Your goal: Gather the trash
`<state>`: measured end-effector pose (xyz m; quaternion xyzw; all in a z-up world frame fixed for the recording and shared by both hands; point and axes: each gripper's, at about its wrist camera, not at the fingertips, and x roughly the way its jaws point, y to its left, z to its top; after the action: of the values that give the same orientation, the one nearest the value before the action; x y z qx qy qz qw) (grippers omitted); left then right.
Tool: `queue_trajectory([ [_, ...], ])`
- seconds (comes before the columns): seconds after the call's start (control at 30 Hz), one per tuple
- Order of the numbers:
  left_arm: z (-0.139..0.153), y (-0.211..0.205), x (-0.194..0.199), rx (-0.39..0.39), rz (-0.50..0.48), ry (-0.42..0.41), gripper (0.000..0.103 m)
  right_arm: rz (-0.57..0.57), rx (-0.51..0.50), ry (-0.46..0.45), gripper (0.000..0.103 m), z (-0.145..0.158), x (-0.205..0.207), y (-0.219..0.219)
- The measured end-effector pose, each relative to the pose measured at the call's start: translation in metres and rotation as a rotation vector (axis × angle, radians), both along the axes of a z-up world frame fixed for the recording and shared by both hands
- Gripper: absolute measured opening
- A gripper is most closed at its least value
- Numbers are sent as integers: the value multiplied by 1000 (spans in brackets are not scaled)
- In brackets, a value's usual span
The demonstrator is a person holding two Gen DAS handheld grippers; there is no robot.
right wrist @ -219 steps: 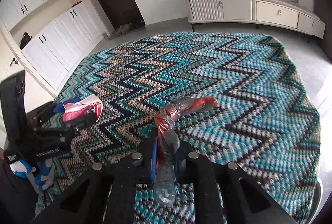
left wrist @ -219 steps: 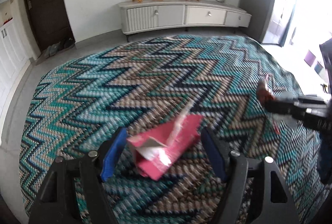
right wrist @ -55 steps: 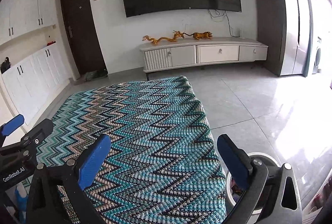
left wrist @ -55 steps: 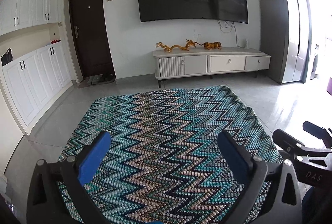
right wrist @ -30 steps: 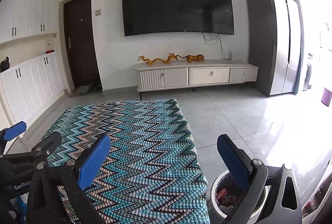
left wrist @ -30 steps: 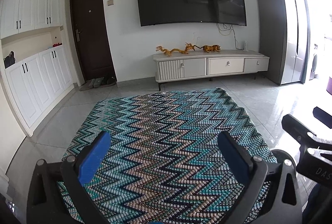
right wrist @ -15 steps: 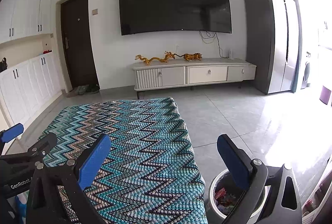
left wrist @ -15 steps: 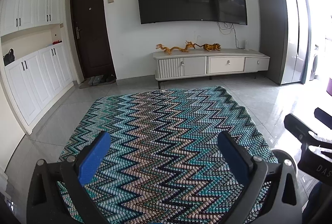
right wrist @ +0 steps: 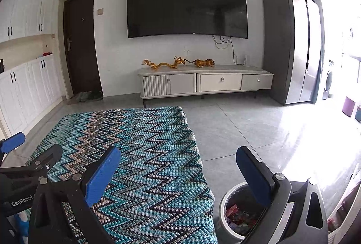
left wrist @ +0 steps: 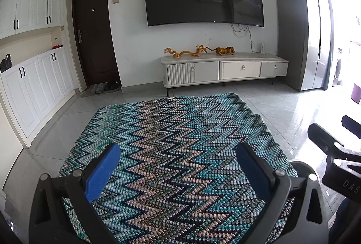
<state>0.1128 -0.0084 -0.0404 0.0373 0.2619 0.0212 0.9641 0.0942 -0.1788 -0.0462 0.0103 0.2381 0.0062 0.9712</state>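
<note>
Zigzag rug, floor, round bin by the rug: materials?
Teal-and-beige zigzag rug: woven or knitted textile, matte; rows of stitches show. Pale grey floor: glossy tile, likely ceramic or stone; grout lines and window glare. Round white bin: smooth wall, probably plastic, possibly ceramic; colourful wrappers inside.

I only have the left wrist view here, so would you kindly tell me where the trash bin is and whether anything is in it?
Observer: The right wrist view shows a white trash bin on the tiled floor, just off the right edge of the zigzag rug.
Operator: Thank you. Is there anything inside?
Observer: Yes, crumpled wrappers, mostly red, lie in the bottom.
Operator: And is the right gripper carrying anything?
Observer: No, the right gripper is open and empty, with the bin partly behind its right finger.
</note>
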Motion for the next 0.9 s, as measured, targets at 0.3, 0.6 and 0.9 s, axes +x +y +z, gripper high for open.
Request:
queue_trajectory([
  [0.3,1,-2,-1,2,-4,5,103,-14,-5,6,103,-2,-2,-5],
  [0.6,0,-5,1,-2,0,13,103,-31,3,7,103,-4,-3,-12],
  [0.9,-3,-7,-1,-4,-4,16,103,-34,-2,13,103,-7,-3,-14],
])
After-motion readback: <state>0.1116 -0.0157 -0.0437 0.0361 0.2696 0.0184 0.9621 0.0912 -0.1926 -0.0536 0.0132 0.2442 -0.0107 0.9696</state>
